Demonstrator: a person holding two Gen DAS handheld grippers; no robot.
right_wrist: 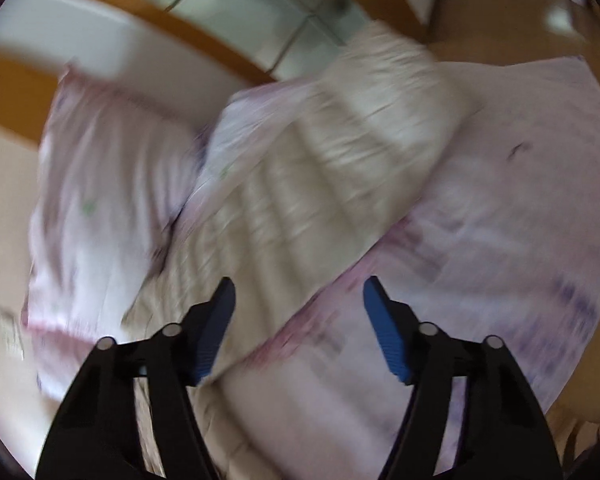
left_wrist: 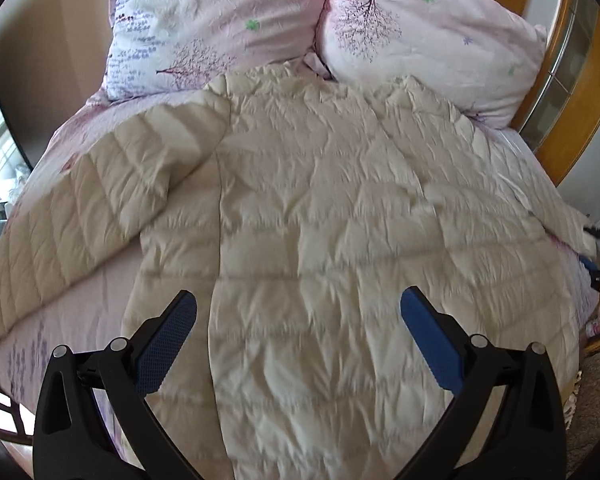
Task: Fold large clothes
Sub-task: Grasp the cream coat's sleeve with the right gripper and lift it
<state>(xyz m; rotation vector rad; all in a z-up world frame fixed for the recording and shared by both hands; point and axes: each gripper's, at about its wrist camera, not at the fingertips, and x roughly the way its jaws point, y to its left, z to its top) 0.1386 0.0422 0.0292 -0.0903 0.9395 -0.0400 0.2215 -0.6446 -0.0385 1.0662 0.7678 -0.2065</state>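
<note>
Fingers apart above, seemingly, jacket.

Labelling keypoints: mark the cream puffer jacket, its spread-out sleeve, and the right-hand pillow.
cream puffer jacket [left_wrist: 320,220]: left wrist view, on the middle of the quilted body.
spread-out sleeve [left_wrist: 72,216]: left wrist view, about halfway along the sleeve.
right-hand pillow [left_wrist: 420,40]: left wrist view, on the printed face.

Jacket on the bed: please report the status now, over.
Left gripper open, empty, above the jacket. Right gripper open, empty; sleeve ahead, view blurred. Two pillows at the collar end.
</note>
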